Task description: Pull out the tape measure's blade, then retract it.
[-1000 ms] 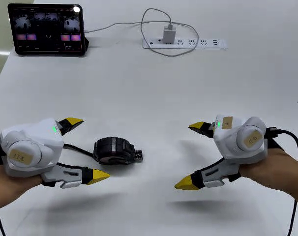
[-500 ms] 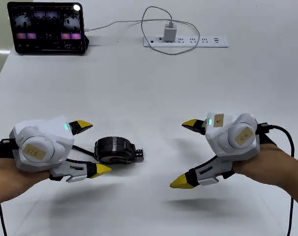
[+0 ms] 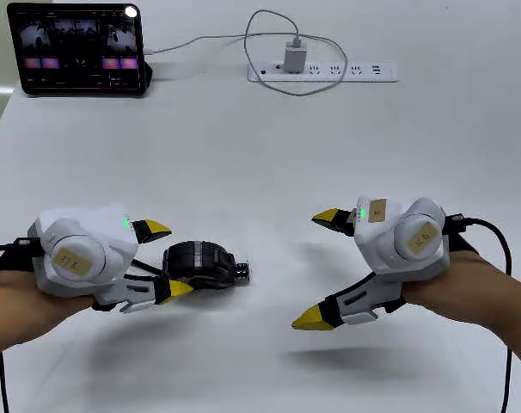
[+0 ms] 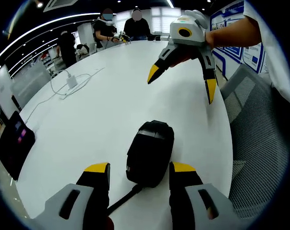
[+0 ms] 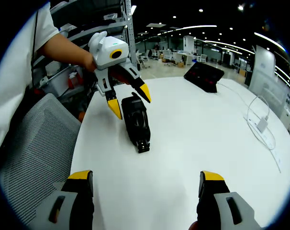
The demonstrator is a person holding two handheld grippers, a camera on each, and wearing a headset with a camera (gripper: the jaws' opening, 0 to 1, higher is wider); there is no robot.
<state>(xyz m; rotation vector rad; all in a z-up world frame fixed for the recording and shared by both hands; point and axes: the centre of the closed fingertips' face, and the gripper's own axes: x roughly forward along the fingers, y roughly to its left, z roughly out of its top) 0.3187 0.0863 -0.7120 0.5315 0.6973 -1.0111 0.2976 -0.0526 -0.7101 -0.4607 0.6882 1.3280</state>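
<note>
The left gripper (image 3: 172,258) partly hides the tape measure (image 3: 205,262).

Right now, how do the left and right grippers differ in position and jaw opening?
The left gripper has its jaws either side of the tape measure, at its rear end; the right gripper hangs over bare table, apart from it, facing its blade end. The left gripper's jaws stand narrower; the right gripper's spread wide. Both are open and hold nothing.
</note>
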